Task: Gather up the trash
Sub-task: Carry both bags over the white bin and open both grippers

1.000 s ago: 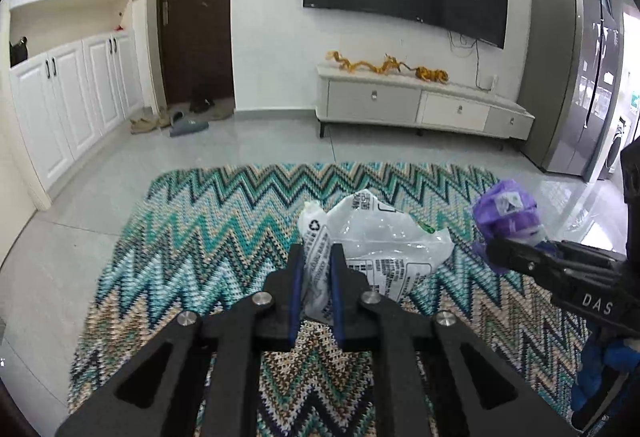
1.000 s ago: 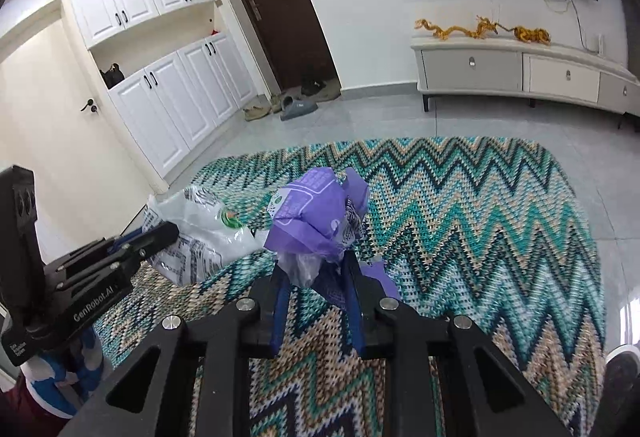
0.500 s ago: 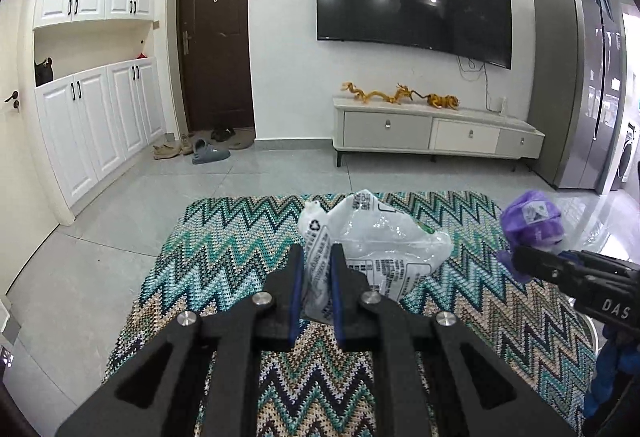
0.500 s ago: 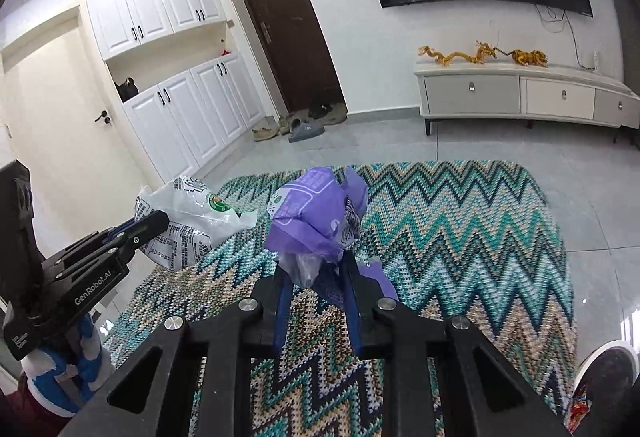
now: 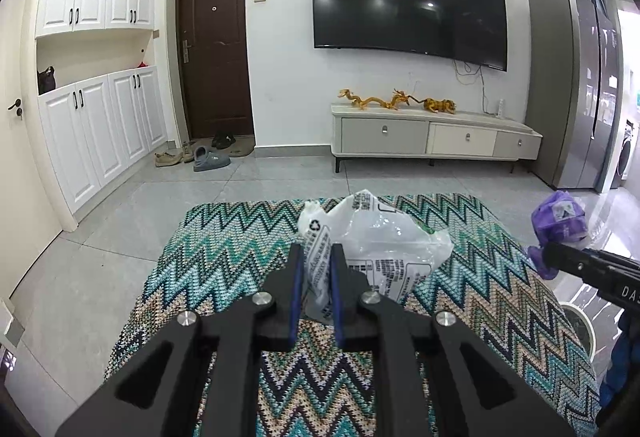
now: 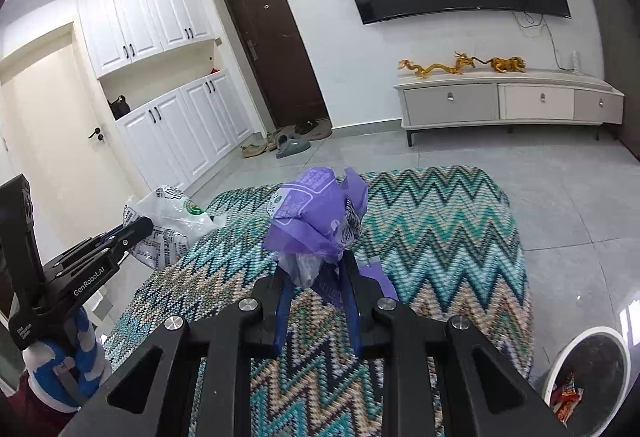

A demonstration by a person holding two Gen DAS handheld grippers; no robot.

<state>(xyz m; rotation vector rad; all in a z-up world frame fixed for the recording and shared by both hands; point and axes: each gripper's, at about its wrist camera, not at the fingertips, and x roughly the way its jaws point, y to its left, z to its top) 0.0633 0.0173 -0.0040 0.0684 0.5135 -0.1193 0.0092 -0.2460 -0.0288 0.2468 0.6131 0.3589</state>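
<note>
A tiled living room fills both views, with a wall-mounted television (image 5: 408, 1) in the upper centre, a low cabinet (image 5: 434, 139) beneath it and a dark door (image 5: 216, 49) to the left. A zigzag-patterned rug (image 5: 224, 249) spreads across the lower half of each frame. At the lower right corner of the right wrist view stands a white bin (image 6: 586, 377) with wrappers inside.

The left gripper (image 5: 316, 261), bottom centre of its view, is clamped narrow on a crumpled white plastic bag (image 5: 384, 241) held above the rug. The right gripper (image 6: 316, 269) pinches a bunched purple plastic bag (image 6: 316, 213), also raised over the rug, centre frame.
</note>
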